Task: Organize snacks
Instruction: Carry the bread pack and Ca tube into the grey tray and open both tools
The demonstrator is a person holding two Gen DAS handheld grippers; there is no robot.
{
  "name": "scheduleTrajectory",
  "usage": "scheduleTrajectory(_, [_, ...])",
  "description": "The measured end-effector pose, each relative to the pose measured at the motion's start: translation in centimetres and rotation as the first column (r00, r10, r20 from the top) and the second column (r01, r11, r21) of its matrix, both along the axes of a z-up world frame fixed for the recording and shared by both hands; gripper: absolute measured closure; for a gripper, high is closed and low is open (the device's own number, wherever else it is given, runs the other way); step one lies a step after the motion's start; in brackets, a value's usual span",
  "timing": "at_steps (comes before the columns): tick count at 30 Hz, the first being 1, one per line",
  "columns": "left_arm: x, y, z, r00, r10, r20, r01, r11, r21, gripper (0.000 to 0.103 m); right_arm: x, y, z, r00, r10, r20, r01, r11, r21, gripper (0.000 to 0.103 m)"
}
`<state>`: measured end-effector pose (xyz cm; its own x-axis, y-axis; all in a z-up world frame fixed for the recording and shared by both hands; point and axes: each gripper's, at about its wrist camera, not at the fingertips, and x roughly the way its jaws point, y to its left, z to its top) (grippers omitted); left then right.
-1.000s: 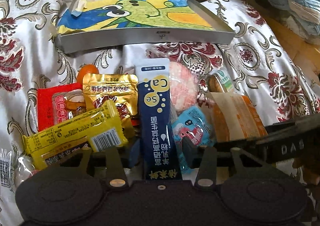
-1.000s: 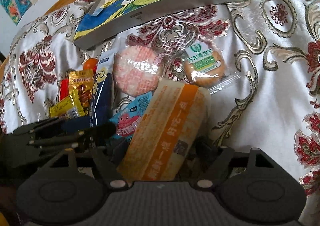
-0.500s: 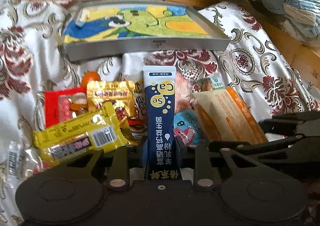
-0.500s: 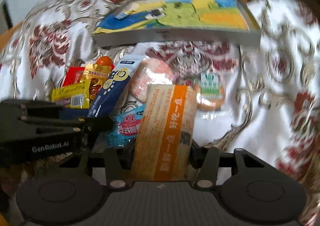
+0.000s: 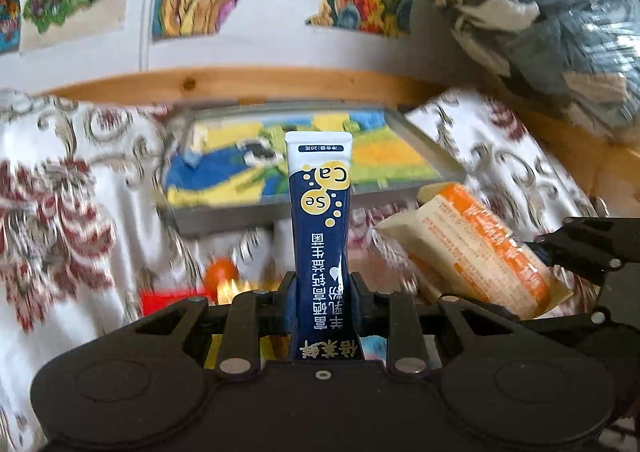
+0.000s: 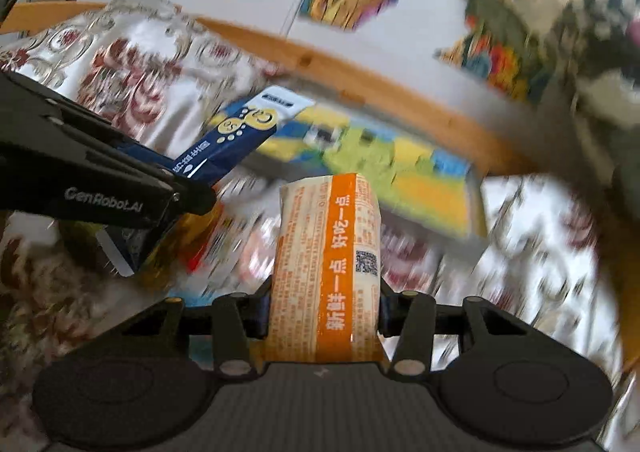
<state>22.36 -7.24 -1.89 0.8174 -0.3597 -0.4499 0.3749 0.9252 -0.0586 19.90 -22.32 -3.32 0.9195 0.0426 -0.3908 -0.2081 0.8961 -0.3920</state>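
Left tool (image 5: 320, 294) is clenched on a long dark-blue stick sachet with a white end and yellow "Ca/Se" circles (image 5: 319, 212), gripped near its lower end; the sachet's long axis runs straight forward along the fingers. Right tool (image 6: 322, 310) is clenched on an orange-and-cream plastic-wrapped snack pack (image 6: 326, 272), likewise lengthwise between the fingers. Both packets are held clear of the floral-patterned white-and-red cloth (image 5: 60, 220).

The shallow grey metal tray with a colourful cartoon lining (image 5: 224, 212) lies directly ahead of both tools, beyond the packet tips, its long side across the line of approach. The left tool's sachet appears the nearer to it. Remaining snacks, including a round orange item (image 5: 220, 270), sit below, blurred. Judgement: both items are in transit toward the tray.
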Motion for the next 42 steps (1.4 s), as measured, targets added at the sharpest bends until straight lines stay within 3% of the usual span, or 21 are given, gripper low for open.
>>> scheduleTrajectory(9, [7.6,0.1,3.8,0.990,0.111,0.086,-0.105,0.991,-0.077,0.075,7.6,-2.2,2.4,0.984,-0.098,0.147,0.080,0.989,0.123,0.052])
scheduleTrajectory(16, [14.1,-0.6,4.9,0.984,0.165,0.067,-0.158,0.983,-0.091,0.075,13.8,-5.1,3.4,0.976,-0.128,0.175,0.083,0.966,0.246,0.052])
scheduleTrajectory(21, [18.4,-1.7,4.4,0.984,0.177,0.027,-0.173,0.980,-0.102,0.075,17.4,-6.3,2.6,0.980,-0.138,0.145,0.088,0.947,0.308,0.052])
scheduleTrajectory(27, [21.0,-3.5,2.3,0.985,0.167,-0.050,-0.170,0.982,-0.085,0.075,19.9,-7.3,1.0,0.989,-0.140,0.044,0.114,0.924,0.366,0.052])
scheduleTrajectory(37, [22.1,-5.6,0.1,0.973,0.184,-0.138,-0.182,0.983,0.025,0.074,21.1,-7.9,0.5,0.989,-0.146,-0.035,0.146,0.888,0.436,0.051])
scheduleTrajectory(40, [22.5,-5.2,0.1,0.964,0.200,-0.176,-0.201,0.980,0.011,0.070,21.1,-8.1,0.7,0.989,-0.147,-0.033,0.146,0.883,0.446,0.043])
scheduleTrajectory(42, [22.4,-4.7,0.4,0.957,0.224,-0.183,-0.229,0.973,-0.009,0.058,20.8,-8.2,0.9,0.988,-0.151,-0.029,0.148,0.878,0.455,0.032])
